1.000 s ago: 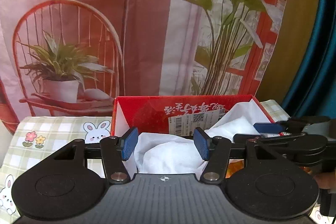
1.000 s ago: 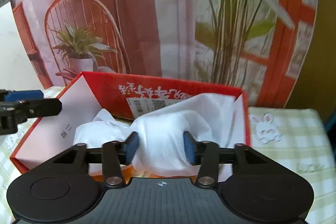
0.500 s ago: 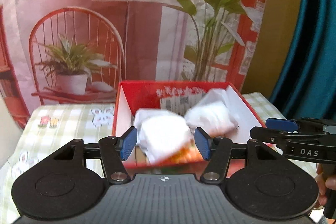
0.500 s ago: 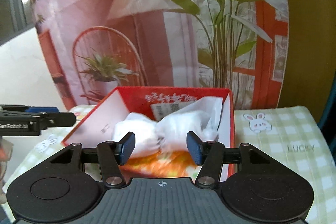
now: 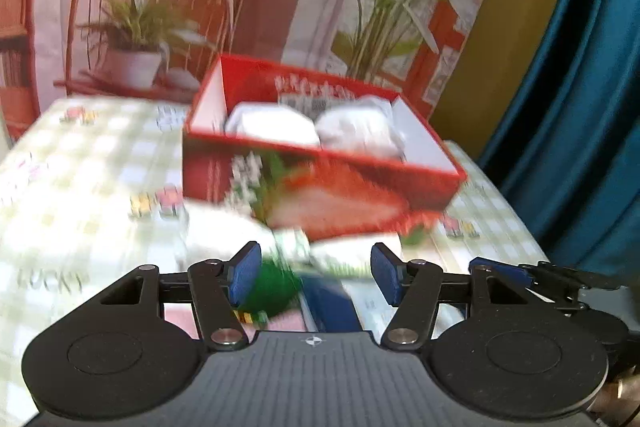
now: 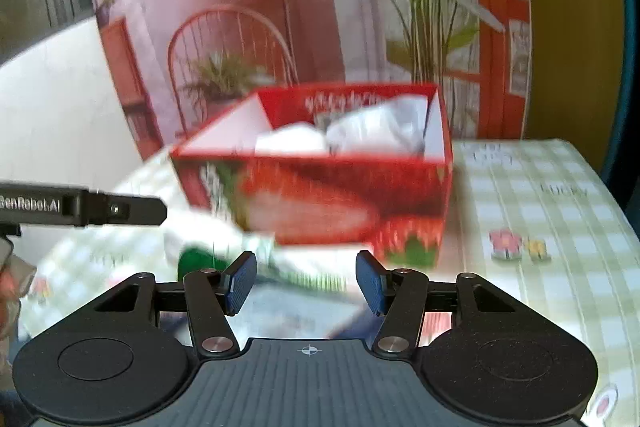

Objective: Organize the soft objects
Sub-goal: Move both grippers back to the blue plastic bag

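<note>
A red box (image 5: 320,183) (image 6: 320,195) stands on the checked tablecloth and holds white soft cloth (image 5: 312,127) (image 6: 340,135). My left gripper (image 5: 314,275) is open and empty, in front of the box and above a blurred pile of soft items (image 5: 276,283), green, blue and white. My right gripper (image 6: 306,281) is open and empty, also in front of the box over the same pile (image 6: 256,259). The left gripper's finger (image 6: 120,209) shows at the left of the right wrist view.
The green checked tablecloth (image 6: 540,227) with flower and rabbit prints covers the table. A printed backdrop (image 5: 160,7) of a chair and plants hangs behind the box. A teal curtain (image 5: 580,107) is at the right.
Both grippers have pulled back from inside the box toward the table's near side. The right gripper has let go of the white cloth, which stays in the box. The near pile has come into view.
</note>
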Available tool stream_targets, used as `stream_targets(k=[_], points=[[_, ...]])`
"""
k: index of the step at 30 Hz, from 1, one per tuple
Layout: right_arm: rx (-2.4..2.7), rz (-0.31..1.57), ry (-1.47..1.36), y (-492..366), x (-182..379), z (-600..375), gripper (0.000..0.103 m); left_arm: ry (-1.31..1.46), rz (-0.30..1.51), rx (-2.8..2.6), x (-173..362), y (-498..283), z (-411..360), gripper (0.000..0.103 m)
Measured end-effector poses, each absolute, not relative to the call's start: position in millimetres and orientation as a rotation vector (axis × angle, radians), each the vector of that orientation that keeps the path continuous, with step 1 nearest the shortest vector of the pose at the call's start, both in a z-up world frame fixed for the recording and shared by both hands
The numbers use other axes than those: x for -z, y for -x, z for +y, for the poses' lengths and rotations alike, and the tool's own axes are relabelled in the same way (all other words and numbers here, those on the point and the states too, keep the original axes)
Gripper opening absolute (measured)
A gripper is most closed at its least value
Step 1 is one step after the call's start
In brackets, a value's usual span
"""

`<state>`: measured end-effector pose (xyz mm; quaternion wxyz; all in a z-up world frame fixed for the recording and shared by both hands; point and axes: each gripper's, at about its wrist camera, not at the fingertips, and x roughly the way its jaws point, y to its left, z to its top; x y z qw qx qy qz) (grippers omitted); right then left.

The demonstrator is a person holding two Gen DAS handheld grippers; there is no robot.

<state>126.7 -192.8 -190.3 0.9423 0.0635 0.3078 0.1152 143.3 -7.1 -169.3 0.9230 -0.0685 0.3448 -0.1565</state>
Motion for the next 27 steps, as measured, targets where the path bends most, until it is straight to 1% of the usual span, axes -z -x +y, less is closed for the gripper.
stream_targets(k=[3, 9, 11, 14, 16, 21, 27], points=[[-0.231, 0.668, -0.117, -113.0, 203.2, -190.8, 0.053, 0.118, 0.736, 0.327, 180.2, -137.2, -11.1, 0.063], [-0.216, 0.693, -0.135, -98.3, 214.5, -193.1, 0.064, 0.172, 0.786, 0.368, 194.7, -135.6, -10.4, 0.063], [-0.208, 0.703, -0.159, -98.6, 216.5, -198.0, 0.065, 0.202, 0.806, 0.388, 201.0, -135.7, -9.1, 0.063], [-0.216, 0.721, -0.201, -98.1, 222.9, -204.3, 0.064, 0.212, 0.837, 0.396, 212.4, -134.9, -11.9, 0.063], [-0.231, 0.734, -0.213, -98.6, 227.7, -205.2, 0.059, 0.216, 0.854, 0.396, 218.4, -134.1, -13.6, 0.063], [-0.251, 0.728, -0.211, -100.3, 232.1, -203.8, 0.052, 0.243, 0.869, 0.423, 225.8, -136.4, -15.0, 0.063], [-0.265, 0.721, -0.178, -100.0, 233.5, -201.2, 0.050, 0.254, 0.896, 0.423, 237.4, -139.4, -15.5, 0.063]])
